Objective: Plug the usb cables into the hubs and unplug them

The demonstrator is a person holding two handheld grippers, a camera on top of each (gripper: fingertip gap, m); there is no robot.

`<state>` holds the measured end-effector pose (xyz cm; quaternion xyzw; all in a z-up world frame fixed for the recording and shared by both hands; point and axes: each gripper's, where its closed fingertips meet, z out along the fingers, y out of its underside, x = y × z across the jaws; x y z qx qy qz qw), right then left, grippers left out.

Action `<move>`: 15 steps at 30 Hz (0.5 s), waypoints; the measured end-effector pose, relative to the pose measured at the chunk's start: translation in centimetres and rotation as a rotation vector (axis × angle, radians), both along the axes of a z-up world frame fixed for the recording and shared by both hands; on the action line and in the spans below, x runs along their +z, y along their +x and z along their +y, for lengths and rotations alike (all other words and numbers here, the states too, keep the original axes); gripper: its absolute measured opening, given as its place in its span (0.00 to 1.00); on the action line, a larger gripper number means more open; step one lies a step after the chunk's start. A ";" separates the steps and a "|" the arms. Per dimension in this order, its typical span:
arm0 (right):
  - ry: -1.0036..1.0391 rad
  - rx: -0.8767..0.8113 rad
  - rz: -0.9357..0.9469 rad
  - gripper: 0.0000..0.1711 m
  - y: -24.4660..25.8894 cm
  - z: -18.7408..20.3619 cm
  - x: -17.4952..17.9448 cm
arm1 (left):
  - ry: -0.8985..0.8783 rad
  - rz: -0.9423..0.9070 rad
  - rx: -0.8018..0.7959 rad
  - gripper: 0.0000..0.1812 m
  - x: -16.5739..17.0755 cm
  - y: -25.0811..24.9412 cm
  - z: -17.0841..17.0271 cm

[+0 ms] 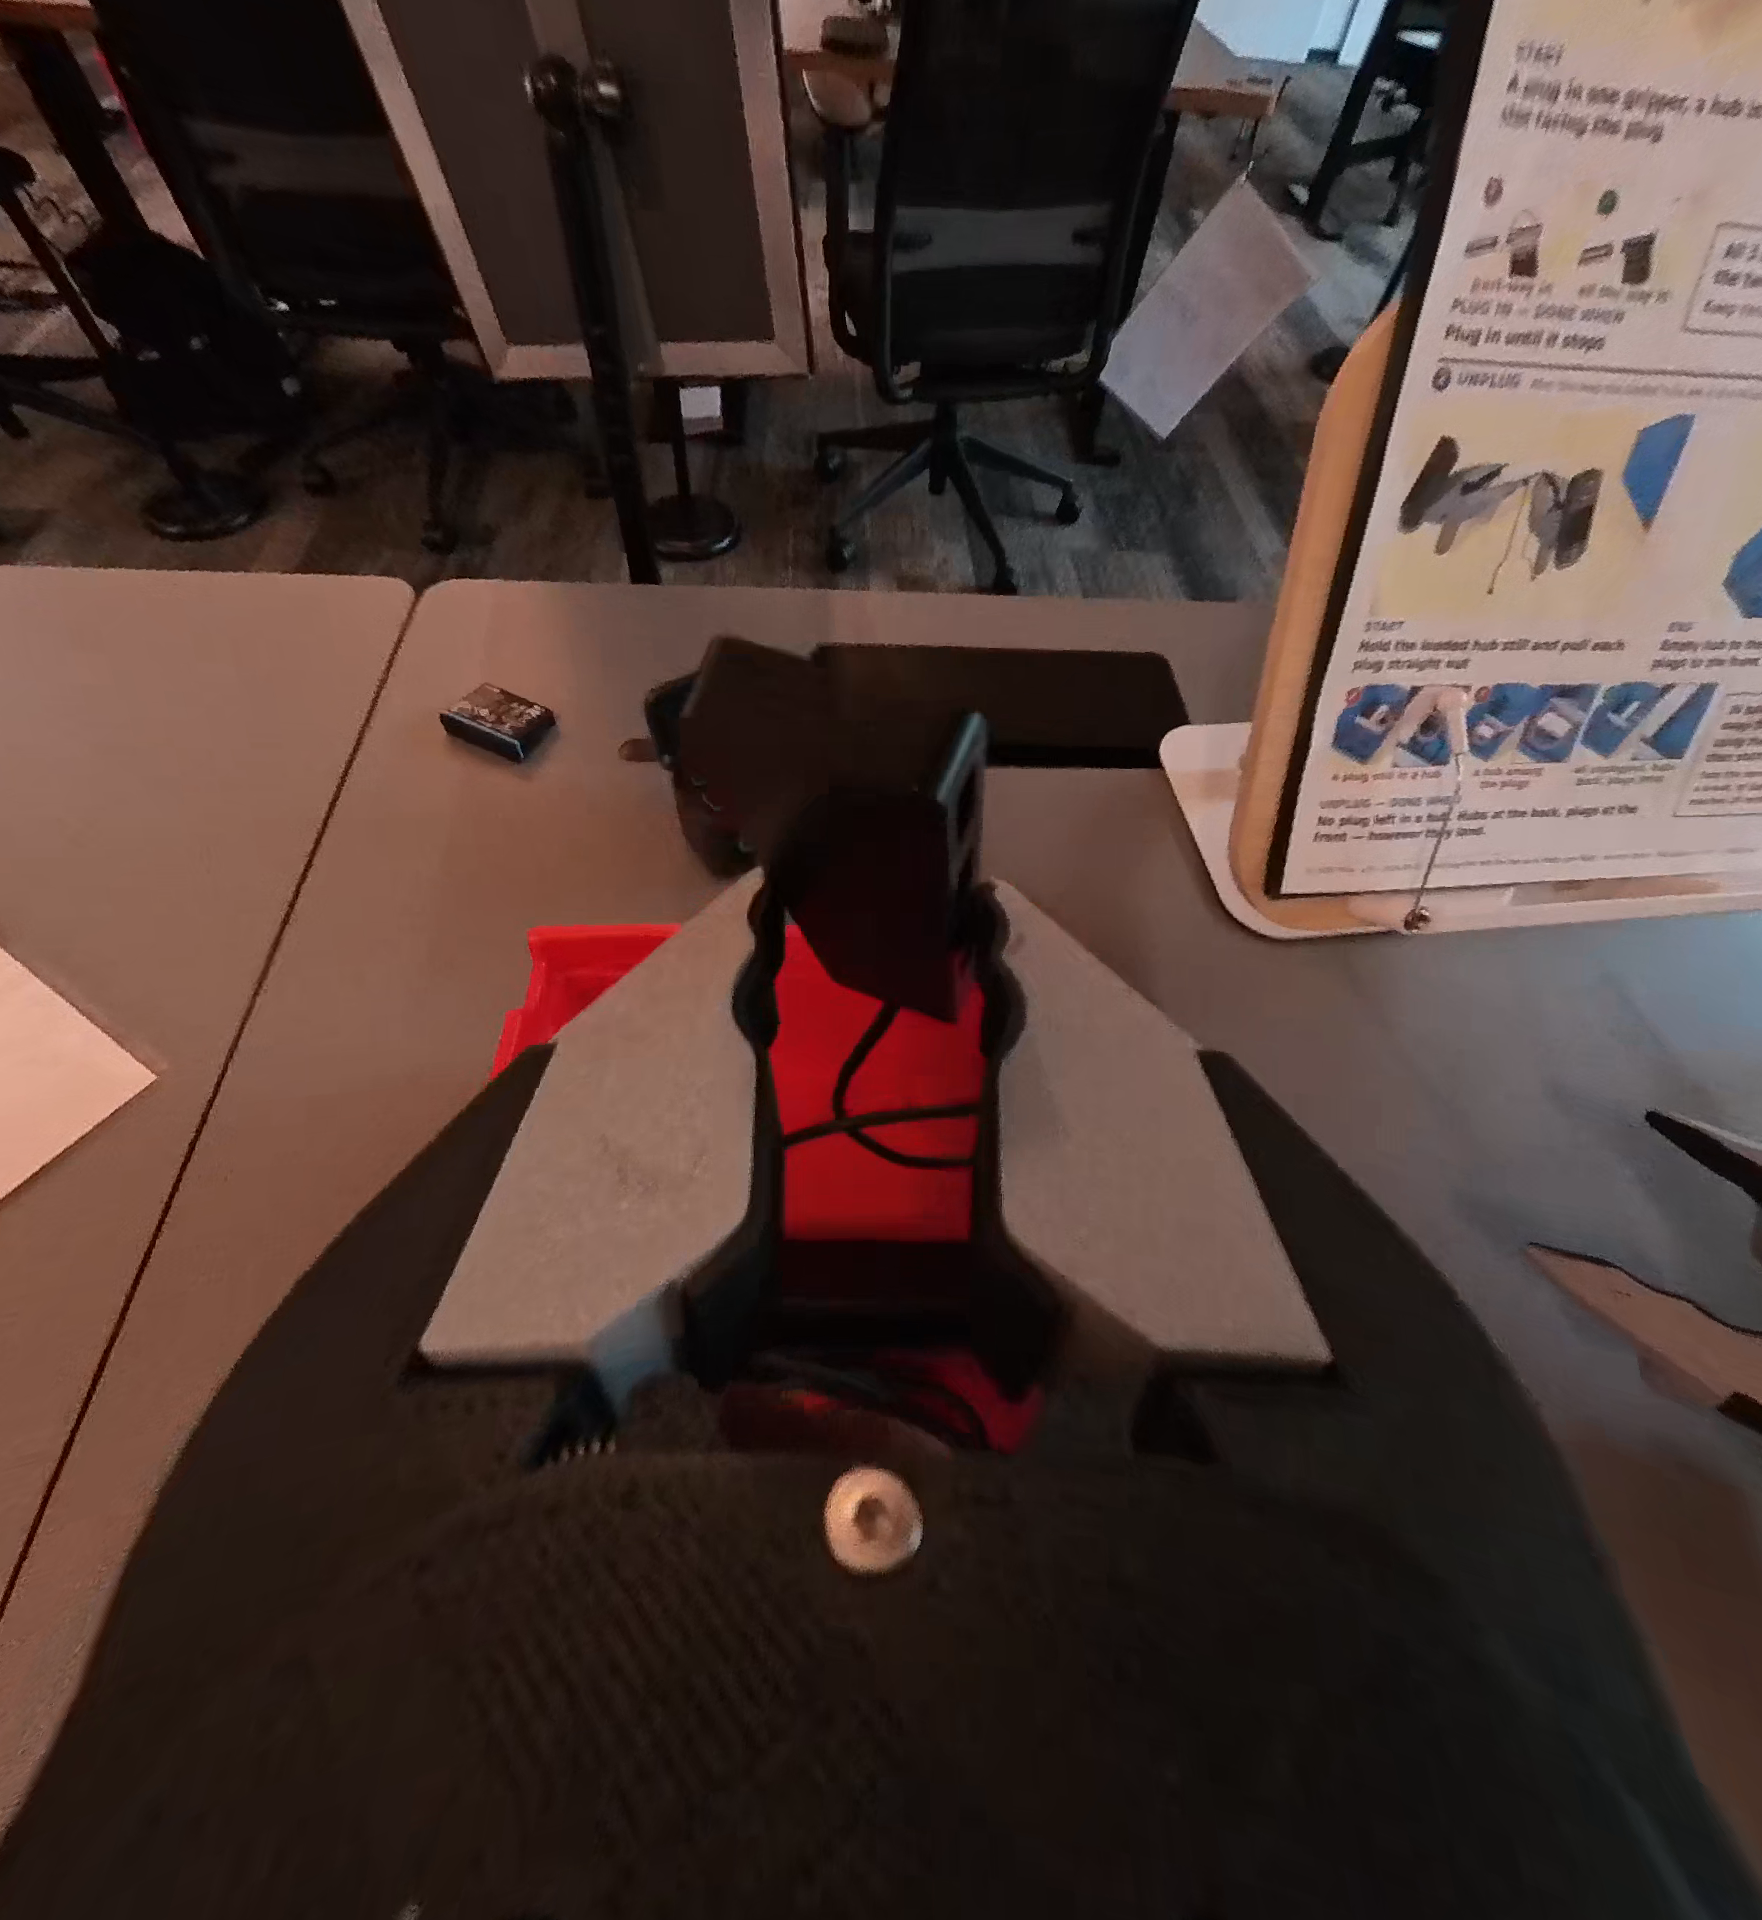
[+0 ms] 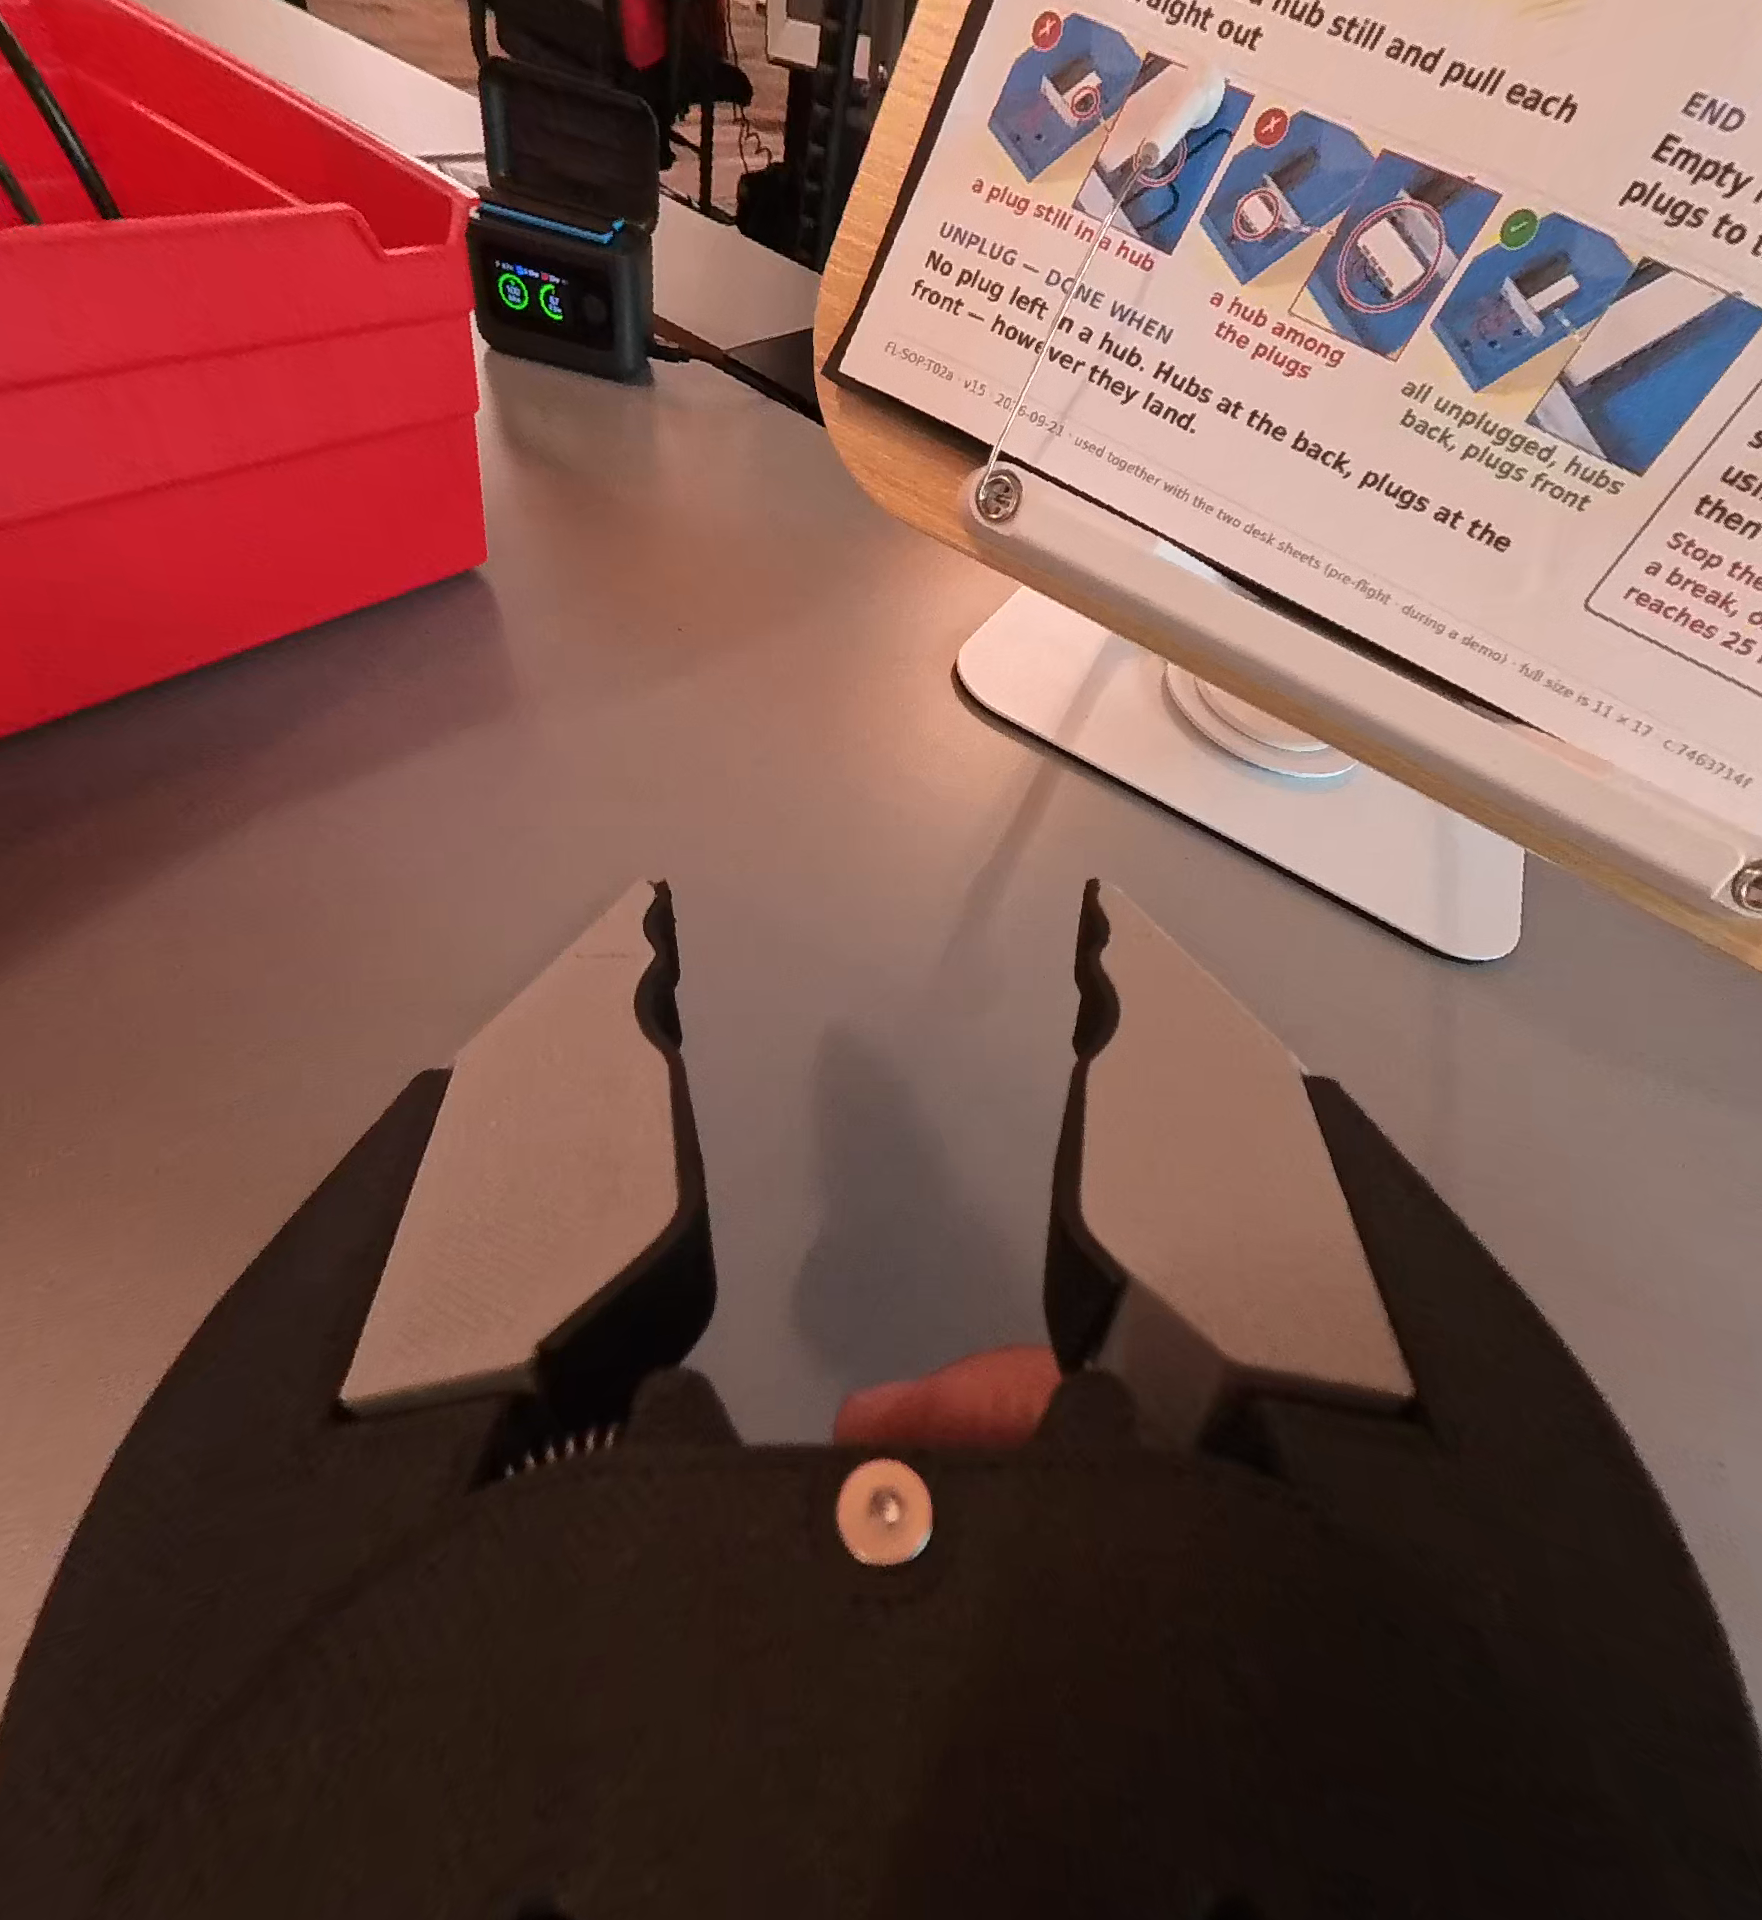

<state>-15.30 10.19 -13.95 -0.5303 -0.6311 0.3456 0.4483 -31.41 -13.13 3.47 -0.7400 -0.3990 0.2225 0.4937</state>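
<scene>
My left gripper point(image 1: 872, 940) is shut on a black USB hub point(image 1: 872, 873) and holds it tilted above the red bin point(image 1: 586, 987). A flat black piece point(image 1: 965, 774) sticks up at the hub's right side; I cannot tell whether it is a plug. A thin black cable point(image 1: 856, 1086) hangs from the hub into the bin. My right gripper point(image 2: 877, 904) is open and empty, low over the grey table point(image 2: 752, 644), to the right of the red bin point(image 2: 181, 416). Black cables point(image 2: 46, 114) lie in that bin. The right gripper also shows in the left wrist view point(image 1: 1687, 1340).
An instruction sheet on a wooden stand point(image 2: 1376, 343) with a white base point(image 2: 1272, 800) stands ahead to the right. A small black device with a lit screen point(image 2: 555, 296) sits behind the bin. A black block point(image 1: 498, 719), a black pad point(image 1: 1002, 701) and a white paper point(image 1: 4, 1060) lie on the table. Office chairs point(image 1: 970, 270) stand beyond it. Left tips to right tips: about 35 centimetres. The white base point(image 2: 1272, 800) is closer to my right gripper, around 20 centimetres from its tips; the left tips are 45 centimetres off.
</scene>
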 end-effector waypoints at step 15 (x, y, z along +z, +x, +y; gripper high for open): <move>0.000 -0.004 -0.009 0.43 -0.1 0.2 -0.3 | 0.321 0.543 -0.078 0.19 17.2 5.1 0.3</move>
